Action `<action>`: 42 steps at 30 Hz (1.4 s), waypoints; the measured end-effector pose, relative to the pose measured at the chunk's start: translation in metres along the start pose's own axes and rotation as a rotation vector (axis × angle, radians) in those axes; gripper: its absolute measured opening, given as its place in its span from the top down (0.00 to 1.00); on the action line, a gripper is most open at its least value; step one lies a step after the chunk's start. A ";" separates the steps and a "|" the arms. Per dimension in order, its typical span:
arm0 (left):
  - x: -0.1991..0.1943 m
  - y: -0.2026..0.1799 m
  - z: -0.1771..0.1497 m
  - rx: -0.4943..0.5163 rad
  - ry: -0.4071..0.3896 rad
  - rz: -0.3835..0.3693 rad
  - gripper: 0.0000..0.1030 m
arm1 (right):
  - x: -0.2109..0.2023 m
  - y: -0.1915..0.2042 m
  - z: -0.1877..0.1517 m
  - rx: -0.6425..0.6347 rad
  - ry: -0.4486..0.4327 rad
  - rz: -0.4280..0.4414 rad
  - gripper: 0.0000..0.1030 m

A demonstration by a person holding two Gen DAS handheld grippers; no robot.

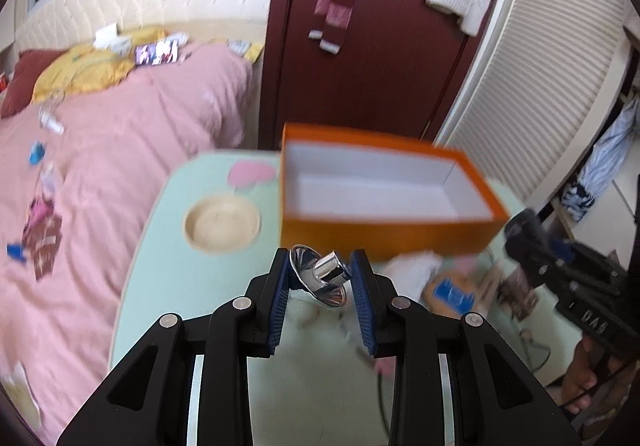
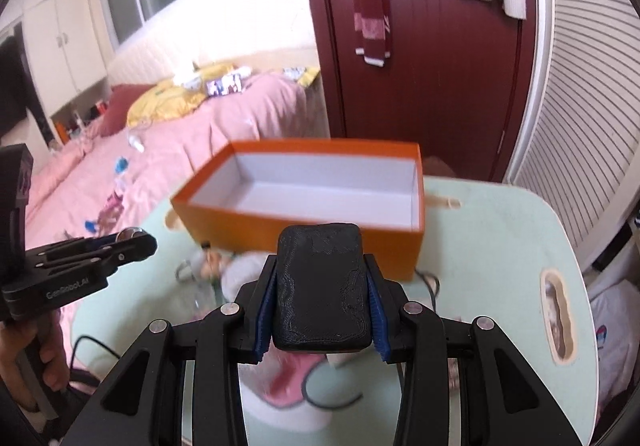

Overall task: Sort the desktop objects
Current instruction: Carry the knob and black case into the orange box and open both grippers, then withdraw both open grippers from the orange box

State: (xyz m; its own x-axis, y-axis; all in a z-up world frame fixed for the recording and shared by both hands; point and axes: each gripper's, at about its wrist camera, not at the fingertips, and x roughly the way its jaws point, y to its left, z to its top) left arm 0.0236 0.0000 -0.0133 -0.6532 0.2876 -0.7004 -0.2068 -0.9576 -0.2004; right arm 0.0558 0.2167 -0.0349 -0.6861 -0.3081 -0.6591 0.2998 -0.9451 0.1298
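Black block (image 2: 322, 288) pinched in right fingers (image 2: 276, 310), shiny metal funnel (image 1: 320, 280) in left fingers (image 1: 360, 286).

My shiny metal funnel (image 1: 320, 280) sits tilted between pads; my black block (image 2: 320, 286) lies flat before the empty orange box (image 2: 304, 198)

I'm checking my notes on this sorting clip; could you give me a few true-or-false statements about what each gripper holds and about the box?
1. The left gripper holds a shiny metal funnel-shaped piece. True.
2. The right gripper is empty. False: it clamps a black rounded rectangular block.
3. The orange cardboard box already contains items. False: its white inside is bare.
4. A round wooden dish sits left of the box. True.
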 end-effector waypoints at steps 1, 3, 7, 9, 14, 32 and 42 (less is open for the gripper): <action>0.000 -0.001 0.005 0.001 -0.010 -0.007 0.69 | 0.001 0.001 0.004 -0.002 -0.008 0.002 0.63; 0.003 -0.004 0.018 0.008 -0.035 -0.027 0.69 | 0.005 0.001 0.011 -0.005 -0.023 0.003 0.63; 0.018 -0.017 0.037 0.049 -0.069 -0.056 0.69 | 0.016 0.002 0.027 0.008 -0.039 -0.014 0.63; 0.031 -0.022 0.043 0.065 -0.065 -0.060 0.69 | 0.025 0.000 0.034 0.029 -0.040 -0.029 0.63; 0.058 -0.027 0.049 0.068 -0.058 -0.076 0.69 | 0.050 -0.009 0.042 0.087 -0.030 -0.054 0.63; 0.072 -0.017 0.035 0.014 -0.005 -0.013 0.34 | 0.075 -0.010 0.026 0.063 0.012 -0.089 0.37; 0.020 -0.005 0.031 -0.001 -0.015 -0.008 0.31 | 0.022 0.011 0.024 -0.015 -0.061 -0.092 0.37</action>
State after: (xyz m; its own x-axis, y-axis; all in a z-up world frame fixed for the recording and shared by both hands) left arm -0.0111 0.0113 -0.0053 -0.6620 0.2958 -0.6887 -0.2113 -0.9552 -0.2072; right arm 0.0277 0.1971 -0.0300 -0.7499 -0.2270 -0.6213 0.2437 -0.9680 0.0595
